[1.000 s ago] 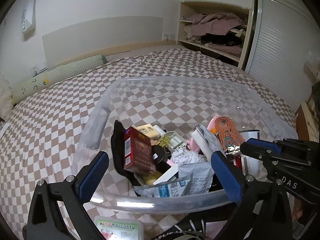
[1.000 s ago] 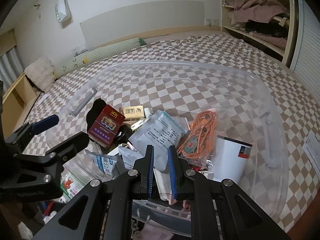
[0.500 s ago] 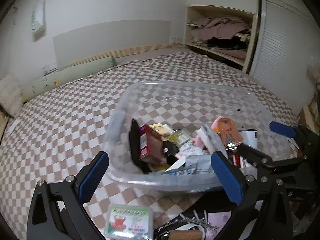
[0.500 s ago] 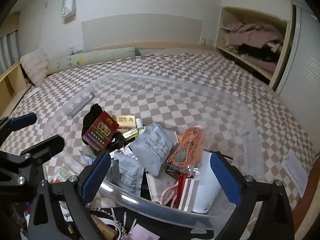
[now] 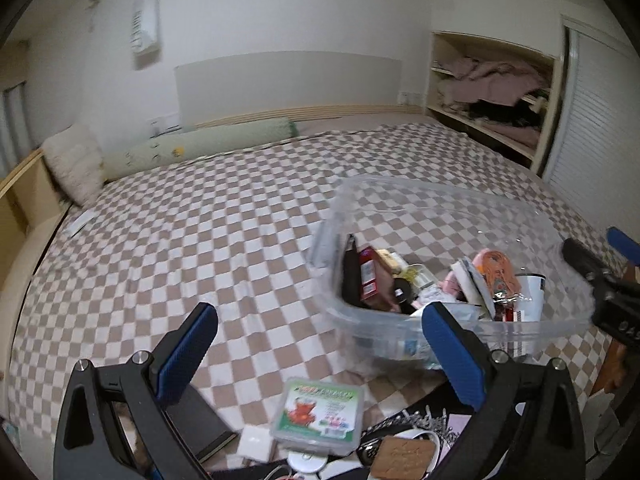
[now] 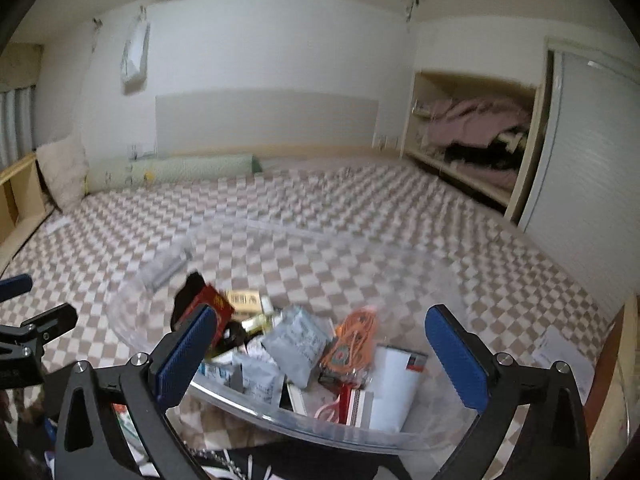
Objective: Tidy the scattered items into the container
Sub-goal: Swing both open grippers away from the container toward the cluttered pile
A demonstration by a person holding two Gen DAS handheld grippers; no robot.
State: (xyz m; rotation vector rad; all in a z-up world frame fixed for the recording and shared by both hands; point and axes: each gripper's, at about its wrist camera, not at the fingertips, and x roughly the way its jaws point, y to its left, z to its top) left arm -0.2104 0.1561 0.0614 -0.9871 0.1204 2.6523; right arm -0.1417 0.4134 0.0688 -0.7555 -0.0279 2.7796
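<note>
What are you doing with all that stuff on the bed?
Someone is tidying loose things into a clear plastic bin on the checkered bed, with a gripper in each hand. The right gripper is opening, nothing between its fingers, above an orange cord packet and grey pouches already in the bin. The left gripper is open and empty too. A green-labelled box lies outside the bin, not yet put away.

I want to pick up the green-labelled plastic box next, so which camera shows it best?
The left wrist view: the green-labelled box lies whole on the checkered bedspread, just ahead of the open left gripper and outside the clear container. The right wrist view shows only a blurred sliver low on the left.
</note>
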